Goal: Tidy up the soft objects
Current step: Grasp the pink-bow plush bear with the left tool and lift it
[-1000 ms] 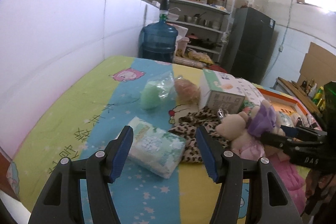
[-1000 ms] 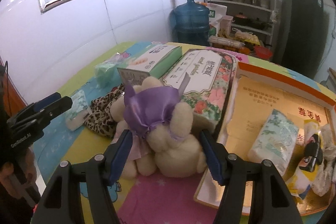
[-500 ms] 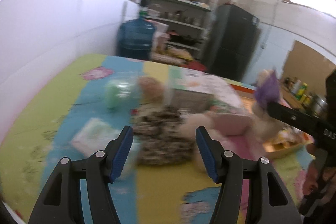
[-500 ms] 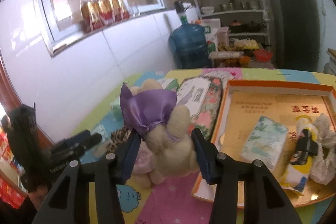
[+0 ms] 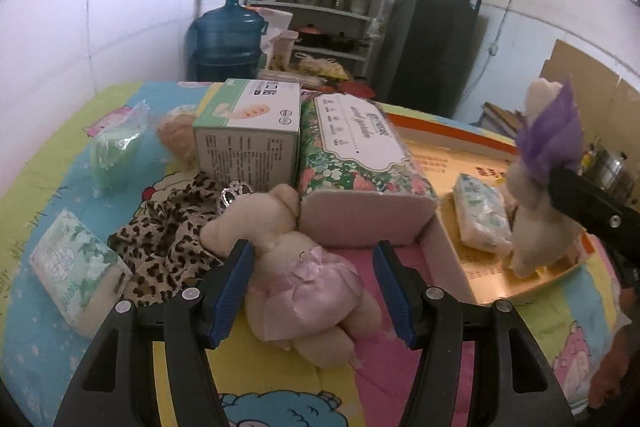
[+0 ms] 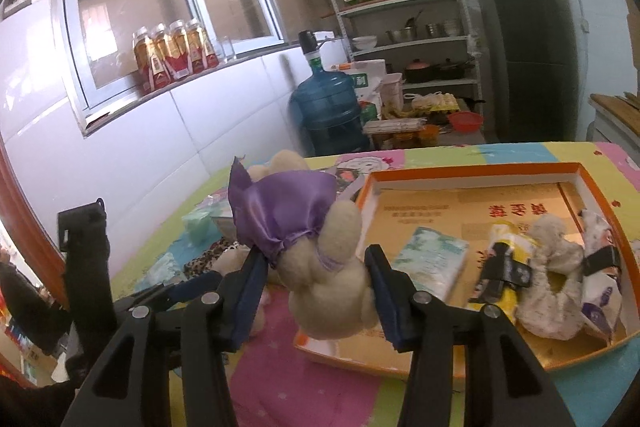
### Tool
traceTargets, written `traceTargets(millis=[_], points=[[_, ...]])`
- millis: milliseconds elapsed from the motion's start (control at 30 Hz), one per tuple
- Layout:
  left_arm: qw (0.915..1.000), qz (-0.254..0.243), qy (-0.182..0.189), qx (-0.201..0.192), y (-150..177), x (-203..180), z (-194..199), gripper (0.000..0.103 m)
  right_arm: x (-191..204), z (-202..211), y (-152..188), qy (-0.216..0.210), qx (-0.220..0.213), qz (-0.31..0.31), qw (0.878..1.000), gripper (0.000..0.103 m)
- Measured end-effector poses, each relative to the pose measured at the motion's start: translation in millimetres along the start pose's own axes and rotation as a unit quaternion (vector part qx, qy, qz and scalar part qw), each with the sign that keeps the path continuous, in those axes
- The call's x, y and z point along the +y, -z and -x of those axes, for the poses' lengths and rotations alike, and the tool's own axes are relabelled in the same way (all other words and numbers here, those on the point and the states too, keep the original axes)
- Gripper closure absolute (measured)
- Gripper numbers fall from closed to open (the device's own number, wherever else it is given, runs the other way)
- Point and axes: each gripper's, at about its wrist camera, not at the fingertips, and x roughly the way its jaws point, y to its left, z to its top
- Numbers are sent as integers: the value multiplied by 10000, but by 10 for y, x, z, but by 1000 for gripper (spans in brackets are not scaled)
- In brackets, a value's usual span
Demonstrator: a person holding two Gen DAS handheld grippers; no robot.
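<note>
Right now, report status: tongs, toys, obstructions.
Right tongs shut on purple-skirted cream plush bear, lifted over orange tray. Left tongs open around pink-skirted plush bear. Nothing blocking.

Red Chinese characters run across the floor of the orange box (image 6: pixel 520 211), too blurred to make out. There's script lettering on the white label of the floral tissue pack (image 5: pixel 356 135), and fine print on the green-and-white carton (image 5: pixel 248 151), none of it legible.

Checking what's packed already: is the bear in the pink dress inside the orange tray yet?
No. The pink-dressed bear lies on the tablecloth, outside the orange tray.
</note>
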Motion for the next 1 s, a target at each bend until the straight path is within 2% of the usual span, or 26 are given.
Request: traceTargets(millis=[100,333,500,733,1000], points=[[9999,-103,-112,31,29,-38,-42,40,-64,26,25,-22,-17,-65,10000,52],[9997,36,-41,257,71,127,-73,53,-152,56,93,-132,-17,-135,9998,52],[9999,35,42,149,89,161,2,59,-172,62,120,-173,-7,-157,9997,52],[9998,-30,167,-59,96,151,190,59,-146,70,111,-167,-48,-164,9997,52],[9980,-301,295,-466,33,31,574,59,-89,160,69,-177,-141,-91,9997,52]])
